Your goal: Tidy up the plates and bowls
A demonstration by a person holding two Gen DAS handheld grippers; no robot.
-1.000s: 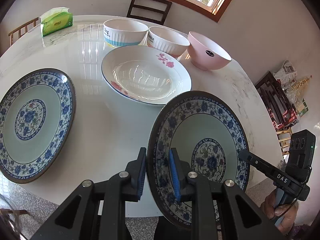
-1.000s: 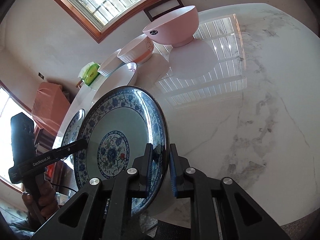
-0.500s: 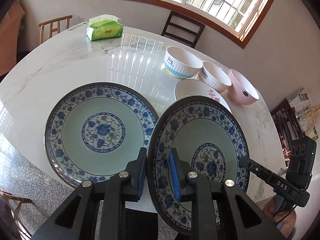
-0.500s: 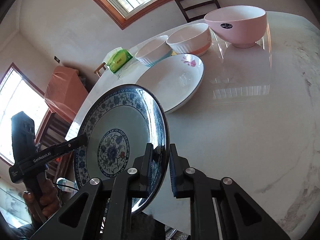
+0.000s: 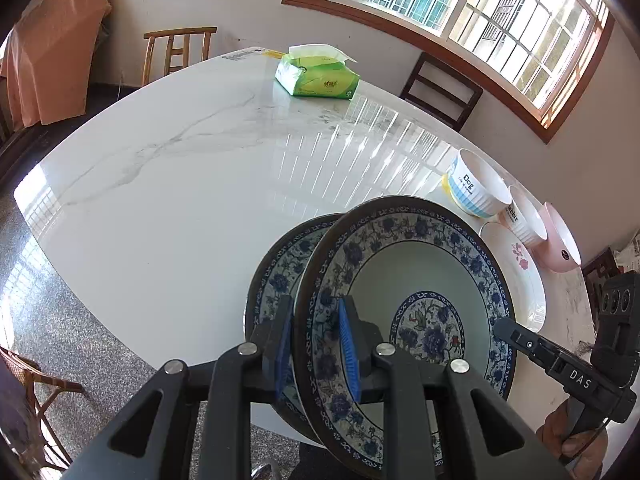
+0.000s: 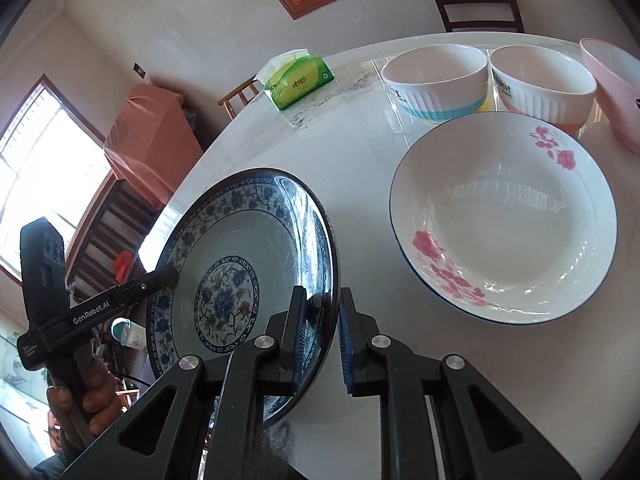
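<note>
A blue-patterned plate (image 5: 420,280) (image 6: 240,248) hangs tilted above the white marble table (image 5: 180,200). My left gripper (image 5: 315,312) is shut on its left rim. My right gripper (image 6: 322,308) is shut on the opposite rim. Each gripper shows in the other's view: the right gripper (image 5: 500,324) at the plate's right edge, the left gripper (image 6: 168,274) at its left edge. A second blue-patterned plate (image 5: 272,276) lies flat on the table, mostly hidden behind the held one. To the right lies a white floral plate (image 5: 520,264) (image 6: 508,216).
Behind the floral plate stand a blue-striped bowl (image 5: 476,188) (image 6: 436,80), an orange-banded bowl (image 5: 524,220) (image 6: 540,84) and a pink bowl (image 5: 560,244) (image 6: 616,84). A green tissue pack (image 5: 320,80) (image 6: 298,82) lies at the far edge. Chairs ring the table.
Both grippers carried the held plate leftward across the table, away from the bowls. It now hangs over the second blue plate. Both grips stayed shut.
</note>
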